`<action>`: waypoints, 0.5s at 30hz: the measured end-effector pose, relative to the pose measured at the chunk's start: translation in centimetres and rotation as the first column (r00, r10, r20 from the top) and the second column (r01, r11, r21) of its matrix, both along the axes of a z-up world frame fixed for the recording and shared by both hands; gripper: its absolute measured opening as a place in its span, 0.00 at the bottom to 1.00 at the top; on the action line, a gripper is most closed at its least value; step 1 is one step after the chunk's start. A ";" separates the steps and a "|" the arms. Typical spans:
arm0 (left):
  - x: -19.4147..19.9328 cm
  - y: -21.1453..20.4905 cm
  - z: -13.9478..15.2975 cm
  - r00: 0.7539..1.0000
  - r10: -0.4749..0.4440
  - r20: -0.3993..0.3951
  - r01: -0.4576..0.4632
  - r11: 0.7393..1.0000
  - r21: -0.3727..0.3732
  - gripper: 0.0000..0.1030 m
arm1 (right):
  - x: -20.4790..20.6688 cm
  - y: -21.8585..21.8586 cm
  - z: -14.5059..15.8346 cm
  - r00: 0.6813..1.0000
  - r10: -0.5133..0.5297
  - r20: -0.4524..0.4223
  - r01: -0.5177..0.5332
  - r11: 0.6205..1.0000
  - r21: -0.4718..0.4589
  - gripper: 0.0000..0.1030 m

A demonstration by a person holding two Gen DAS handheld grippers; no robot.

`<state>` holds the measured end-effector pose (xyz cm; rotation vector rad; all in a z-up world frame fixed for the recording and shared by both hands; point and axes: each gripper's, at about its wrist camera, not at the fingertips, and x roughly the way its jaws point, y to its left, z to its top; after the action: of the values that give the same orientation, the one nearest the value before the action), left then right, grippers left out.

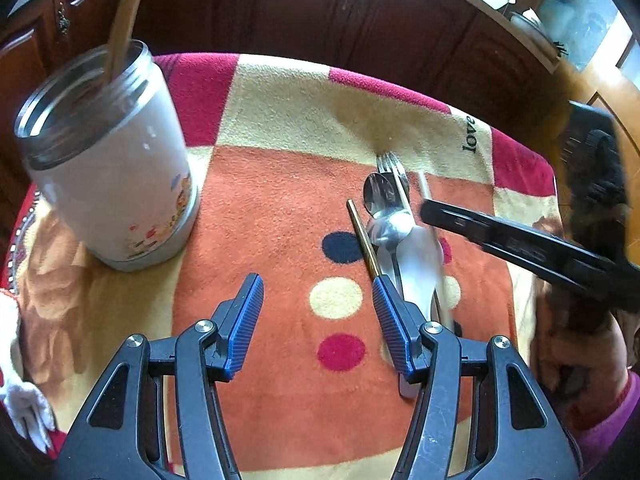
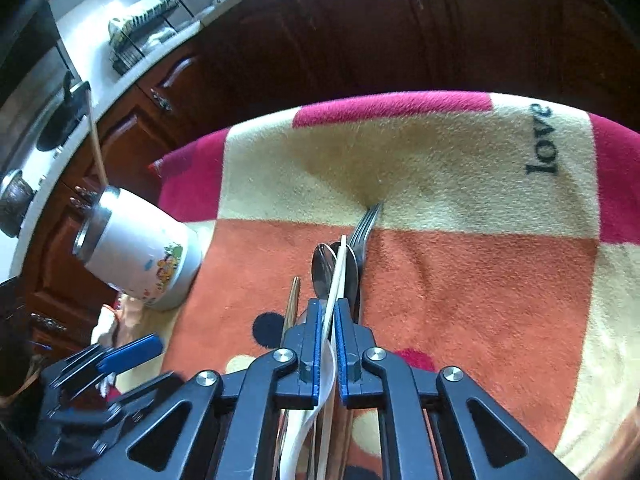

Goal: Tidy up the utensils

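A white jar stands at the left of the blanket with a wooden utensil in it; it also shows in the right wrist view. A pile of utensils lies at the right: a fork, metal spoons, a gold chopstick and a white plastic spoon. My left gripper is open and empty above the blanket, left of the pile. My right gripper is shut on a pale chopstick over the pile; the right gripper's finger shows in the left wrist view.
The patterned blanket covers the table. Dark wooden cabinets stand behind it. A counter with a dish rack and a stove lies beyond the jar.
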<state>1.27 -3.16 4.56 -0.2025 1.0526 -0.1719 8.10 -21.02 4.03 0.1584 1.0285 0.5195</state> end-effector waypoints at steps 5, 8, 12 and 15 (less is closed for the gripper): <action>2.3 -0.8 -1.2 1.000 -0.005 -0.024 0.004 1.000 -0.022 0.55 | -1.6 -2.7 0.7 1.000 -0.015 0.013 0.014 1.000 0.028 0.03; 3.8 -1.5 -1.8 0.999 -0.009 -0.037 0.008 1.000 -0.024 0.53 | -2.1 -4.1 0.7 0.999 -0.036 0.010 0.036 0.999 0.035 0.03; 5.9 -2.1 -2.6 0.998 -0.004 -0.067 0.002 1.000 -0.029 0.45 | -2.4 -5.3 0.5 0.998 -0.058 0.008 0.058 0.997 0.048 0.04; 7.0 -2.7 -3.4 0.993 -0.016 -0.117 0.012 0.999 -0.029 0.32 | -2.4 -5.4 0.3 0.999 -0.054 0.003 0.054 0.997 0.058 0.04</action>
<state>8.28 -5.91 1.16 -0.2331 1.1692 -0.1896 5.73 -26.37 4.33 0.2357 1.0023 0.5006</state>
